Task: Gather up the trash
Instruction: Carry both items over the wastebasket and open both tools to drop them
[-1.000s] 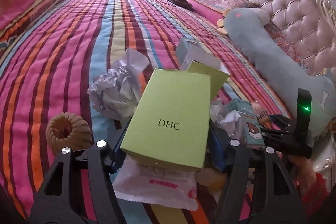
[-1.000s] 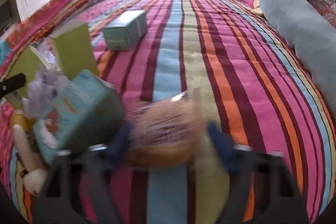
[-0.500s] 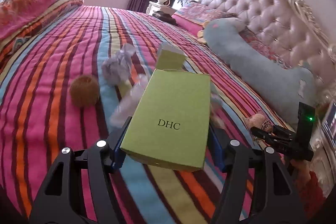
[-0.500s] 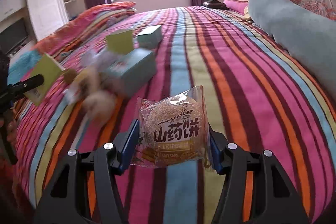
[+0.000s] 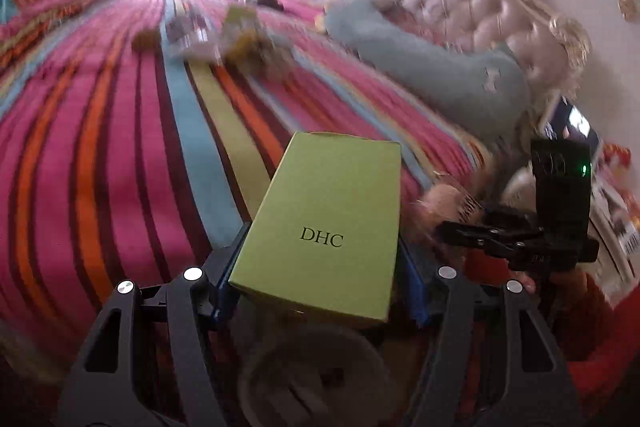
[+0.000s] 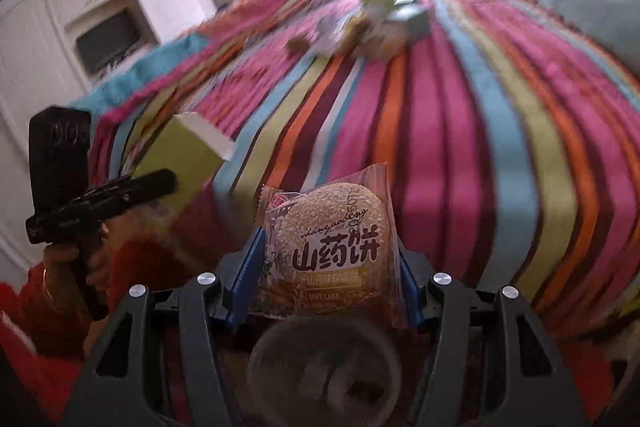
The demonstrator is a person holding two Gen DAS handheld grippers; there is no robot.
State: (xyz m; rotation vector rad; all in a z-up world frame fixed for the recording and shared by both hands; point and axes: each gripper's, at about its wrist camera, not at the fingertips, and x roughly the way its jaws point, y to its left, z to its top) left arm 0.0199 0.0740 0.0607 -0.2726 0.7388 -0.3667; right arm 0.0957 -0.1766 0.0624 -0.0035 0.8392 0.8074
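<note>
The left gripper [image 5: 320, 291] has its jaws about halfway closed, clamped on the long side faces of the green DHC box [image 5: 324, 227]; the box sticks forward and up between the blue pads [image 5: 226, 279], out over the edge of the striped bedspread [image 5: 120, 147]. It reads as thin card, light, probably empty; stiff along its edges, but the broad faces would buckle under a hard squeeze, so a hold low on the narrow sides looks the sound one. The right gripper [image 6: 326, 287] is narrower, shut on the cake packet [image 6: 332, 247], pads on the two side edges of the wrapper; a round sesame cake shows through the clear film. That film looks slick and crinkly and the cake soft; too much pressure would likely crush it, too little and the wrapper may slide; gripping across the cake's middle, as now, seems safer than the flimsy sealed ends. Far up the bed, well apart from both grippers, the remaining trash pile [image 6: 372, 23] lies blurred; boxes and crumpled paper, I'd guess, all light stuff; no bin is in view.
</note>
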